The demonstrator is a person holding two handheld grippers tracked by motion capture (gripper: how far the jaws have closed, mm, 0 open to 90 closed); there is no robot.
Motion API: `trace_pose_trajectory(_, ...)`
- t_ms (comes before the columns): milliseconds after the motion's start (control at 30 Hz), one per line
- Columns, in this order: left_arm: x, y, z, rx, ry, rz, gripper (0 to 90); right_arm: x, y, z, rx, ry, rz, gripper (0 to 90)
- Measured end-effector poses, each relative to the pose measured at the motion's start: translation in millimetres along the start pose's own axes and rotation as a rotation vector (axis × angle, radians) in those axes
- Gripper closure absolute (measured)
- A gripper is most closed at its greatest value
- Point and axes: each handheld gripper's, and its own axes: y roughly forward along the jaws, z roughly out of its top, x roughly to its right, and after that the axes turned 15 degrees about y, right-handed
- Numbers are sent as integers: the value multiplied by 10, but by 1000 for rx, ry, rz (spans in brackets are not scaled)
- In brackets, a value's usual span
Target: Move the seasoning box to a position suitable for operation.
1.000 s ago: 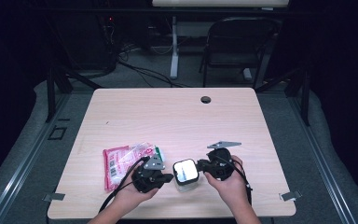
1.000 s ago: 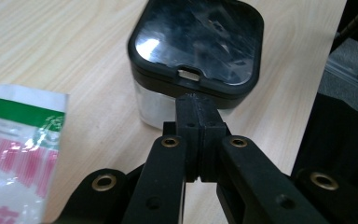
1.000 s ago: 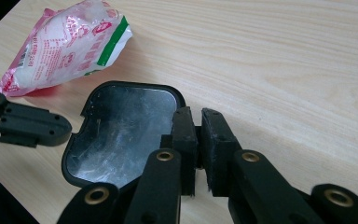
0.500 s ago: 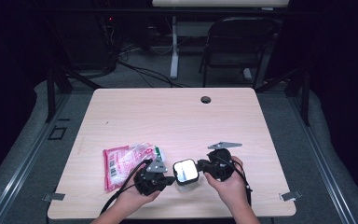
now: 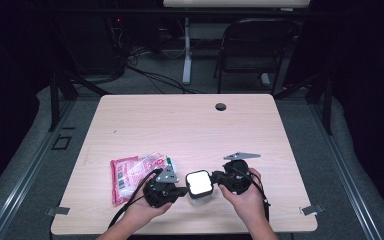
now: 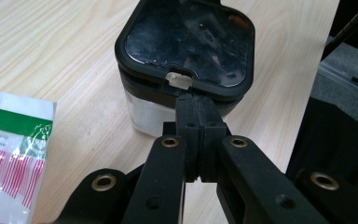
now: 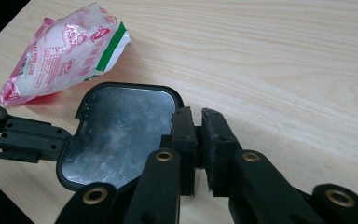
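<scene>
A small clear container (image 5: 199,186) with a black-rimmed lid (image 6: 186,42) stands near the table's front edge, between my two grippers. My left gripper (image 5: 180,191) is shut, and its tips (image 6: 196,105) rest against the lid's edge just below a white latch tab (image 6: 179,79). From the opposite side, my right gripper (image 5: 217,179) meets the lid (image 7: 116,133). Its jaws (image 7: 196,116) are closed to a thin slit with nothing visible in it. Whether they pinch the rim is hidden. A pink, white and green packet (image 5: 135,172) lies left of the container.
The wooden table (image 5: 180,125) has a round cable hole (image 5: 221,106) at its far edge. A dark chair (image 5: 255,50) stands beyond it. The packet (image 7: 65,51) lies apart from the lid, and the table's front edge is close behind both hands.
</scene>
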Motion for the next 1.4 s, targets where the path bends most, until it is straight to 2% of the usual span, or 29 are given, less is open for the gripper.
trace_pose_trajectory(67, -6, -8, 13, 10, -4, 2, 899, 5, -2, 6, -3, -4, -1, 819)
trace_pose_trajectory(133, -5, -19, 35, 17, -5, 8, 896, 3, -10, 21, -17, -15, -7, 759)
trace_pose_trajectory(233, -13, -32, 57, 21, -3, 5, 893, -28, -55, 62, -38, -23, 22, 703)
trace_pose_trajectory(300, -15, -35, 66, 25, -5, 6, 891, -74, -104, 73, -43, -71, 30, 664)
trace_pose_trajectory(367, -15, -44, 79, 27, -4, 6, 891, -122, -143, 69, -53, -97, 30, 640)
trace_pose_trajectory(467, -15, -58, 105, 31, -2, 7, 891, -200, -207, 33, -43, -132, 53, 594)
trace_pose_trajectory(533, -8, -63, 129, 39, -3, 11, 891, -241, -216, -9, -42, -148, 64, 561)
trace_pose_trajectory(667, -2, -61, 178, 39, 6, 12, 889, -307, -193, -101, -48, -224, 72, 497)
trace_pose_trajectory(800, -12, -42, 200, 38, 6, 9, 889, -339, -219, -146, -51, -245, 90, 462)
trace_pose_trajectory(1233, -15, -104, 256, 63, 9, 6, 880, -413, -194, -205, -74, -282, 62, 415)
trace_pose_trajectory(1333, -11, -104, 258, 75, 11, -1, 878, -451, -150, -234, -51, -304, 21, 415)
trace_pose_trajectory(1400, -8, -100, 260, 73, 14, 0, 876, -477, -121, -255, -42, -327, -23, 425)
